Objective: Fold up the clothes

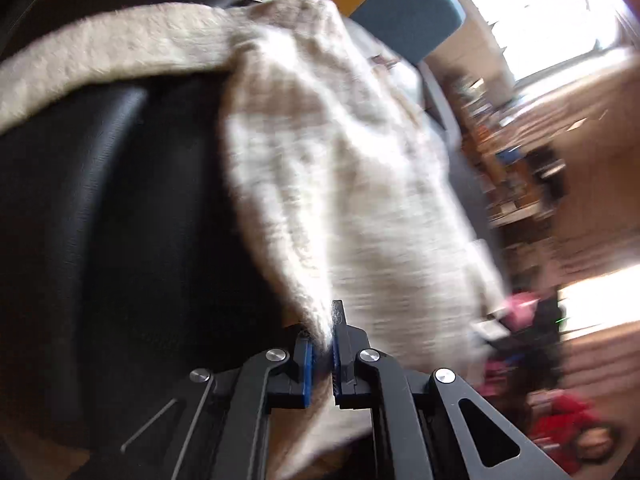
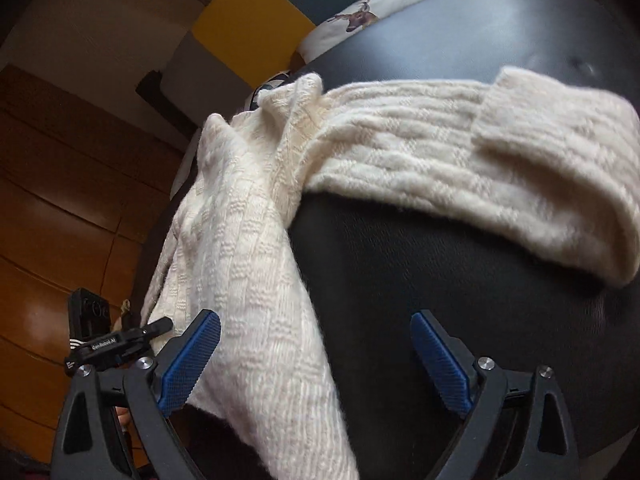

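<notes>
Left tongs (image 1: 322, 354) pinch the cream sweater (image 2: 256, 240) (draped), right tongs (image 2: 316, 364) spread wide beside it.

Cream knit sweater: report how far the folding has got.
Done: little; the cream cable-knit sweater lies draped and bunched over the black leather seat, one sleeve stretched across. In hand: the left hand-held gripper pinches an edge. Left: the right hand-held gripper hangs open; all folds remain.

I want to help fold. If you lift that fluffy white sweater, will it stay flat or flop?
Probably flop: the white sweater already droops over the black seat's edge. It looks soft and light, and the left hand-held gripper pinches it easily. Its fuzzy knit likely won't slip.
</notes>
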Demonstrator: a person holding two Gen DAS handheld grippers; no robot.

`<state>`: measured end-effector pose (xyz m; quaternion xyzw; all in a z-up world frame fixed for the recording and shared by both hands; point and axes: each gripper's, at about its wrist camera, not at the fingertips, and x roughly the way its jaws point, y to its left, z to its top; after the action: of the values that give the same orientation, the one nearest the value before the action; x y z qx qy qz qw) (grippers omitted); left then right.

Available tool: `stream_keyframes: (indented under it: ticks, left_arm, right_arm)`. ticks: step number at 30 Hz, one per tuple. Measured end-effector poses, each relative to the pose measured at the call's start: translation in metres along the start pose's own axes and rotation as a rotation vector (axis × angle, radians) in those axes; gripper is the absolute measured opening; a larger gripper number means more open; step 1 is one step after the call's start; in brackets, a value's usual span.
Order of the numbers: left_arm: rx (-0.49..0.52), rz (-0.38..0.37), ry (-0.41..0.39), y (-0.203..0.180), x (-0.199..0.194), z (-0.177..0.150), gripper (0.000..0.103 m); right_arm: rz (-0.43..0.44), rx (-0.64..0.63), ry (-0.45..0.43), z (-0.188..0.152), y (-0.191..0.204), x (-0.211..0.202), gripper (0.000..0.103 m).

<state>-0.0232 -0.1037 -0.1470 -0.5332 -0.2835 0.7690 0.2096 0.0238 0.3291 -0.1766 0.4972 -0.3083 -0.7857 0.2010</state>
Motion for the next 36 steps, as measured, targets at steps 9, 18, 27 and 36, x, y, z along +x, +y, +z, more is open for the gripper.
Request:
stream_keyframes:
  ticks: [9,18,27,36]
  left_arm:
    - [-0.130,-0.206,-0.331,0.027,-0.149,0.042,0.007]
    - [-0.281,0.423,-0.290,0.130,-0.145,0.005,0.008]
    - [-0.250,0.568,-0.349,0.124,-0.160,0.004,0.019]
    - [0.079,0.217,-0.194,0.032,-0.127,-0.013,0.039]
  right_arm:
    - [0.247,0.073,0.053,-0.029,0.007,0.002,0.098]
    - [0.199,0.069,0.038,-0.015,0.029,0.033,0.098]
    - [0.158,0.234,0.032,0.050,0.023,0.072,0.081]
    - [-0.054,0.245,-0.178,0.080,-0.008,0.022,0.078]
